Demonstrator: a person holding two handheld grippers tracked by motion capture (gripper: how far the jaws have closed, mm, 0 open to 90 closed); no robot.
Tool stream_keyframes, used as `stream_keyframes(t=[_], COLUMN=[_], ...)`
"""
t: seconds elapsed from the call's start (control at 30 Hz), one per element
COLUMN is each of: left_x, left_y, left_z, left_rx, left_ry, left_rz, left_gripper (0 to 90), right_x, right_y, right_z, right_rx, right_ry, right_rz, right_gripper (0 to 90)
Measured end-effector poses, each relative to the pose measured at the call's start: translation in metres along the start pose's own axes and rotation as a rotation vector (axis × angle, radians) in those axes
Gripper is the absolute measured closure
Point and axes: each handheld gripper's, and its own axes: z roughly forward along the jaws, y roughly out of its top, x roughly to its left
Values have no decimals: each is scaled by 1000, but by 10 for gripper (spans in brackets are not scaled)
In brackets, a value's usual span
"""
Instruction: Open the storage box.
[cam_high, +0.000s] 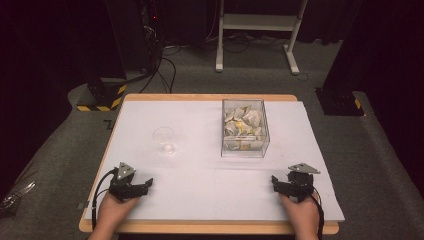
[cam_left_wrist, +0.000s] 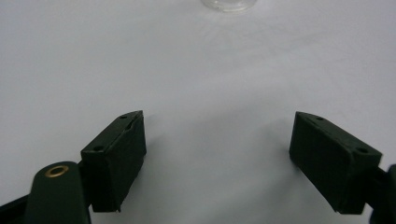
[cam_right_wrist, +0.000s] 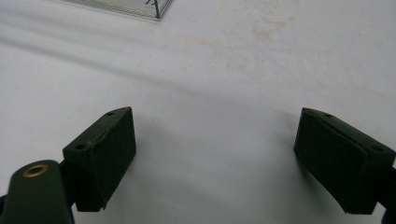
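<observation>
A clear plastic box (cam_high: 244, 129) holding several crumpled paper-wrapped pieces stands right of centre on the white tabletop (cam_high: 210, 165). Its corner (cam_right_wrist: 140, 9) shows at the top of the right gripper view. A small clear glass cup (cam_high: 164, 140) stands left of centre, and its base (cam_left_wrist: 229, 3) shows at the top of the left gripper view. My left gripper (cam_high: 142, 186) rests near the front left, open, with bare table between its jaws (cam_left_wrist: 217, 154). My right gripper (cam_high: 278, 184) rests near the front right, also open and holding nothing (cam_right_wrist: 215, 156).
Faint brownish stains (cam_right_wrist: 264, 32) mark the tabletop near the right gripper. Beyond the table are a yellow-and-black striped stand base (cam_high: 102, 97), cables on the grey carpet and a white frame (cam_high: 257, 30). Small items (cam_high: 15, 197) lie on the floor at far left.
</observation>
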Motion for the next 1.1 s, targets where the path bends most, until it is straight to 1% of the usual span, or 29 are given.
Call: stream_keyframes(t=[0.07,0.2,0.6,0.7,0.77,0.83,0.93,1.03,1.1], left_x=[0,0,0,0,0,0,0,0,0], left_y=[0,0,0,0,0,0,0,0,0], left_z=[0,0,0,0,0,0,0,0,0], left_rx=[0,0,0,3,2,2,3,4,3], left_ry=[0,0,1,-3,-3,-2,-3,-4,-5], left_rz=[0,0,3,-3,-2,1,-3,-3,-4], left_gripper=[191,191,191,191,191,191,191,191,191], right_x=[1,1,1,2,2,1,0,2,3], right_y=[0,-1,0,0,0,0,1,1,1], right_z=[0,0,0,-1,-1,-4,-7,-10,-12], right_rx=[-6,-9,-6,-5,-7,-14,-26,-32,-41], right_ry=[-4,-8,-9,-12,-4,0,16,23,40], right_rz=[6,-2,0,-5,-9,-13,-6,-19,-16], right_gripper=[132,133,135,131,112,113,115,116,113])
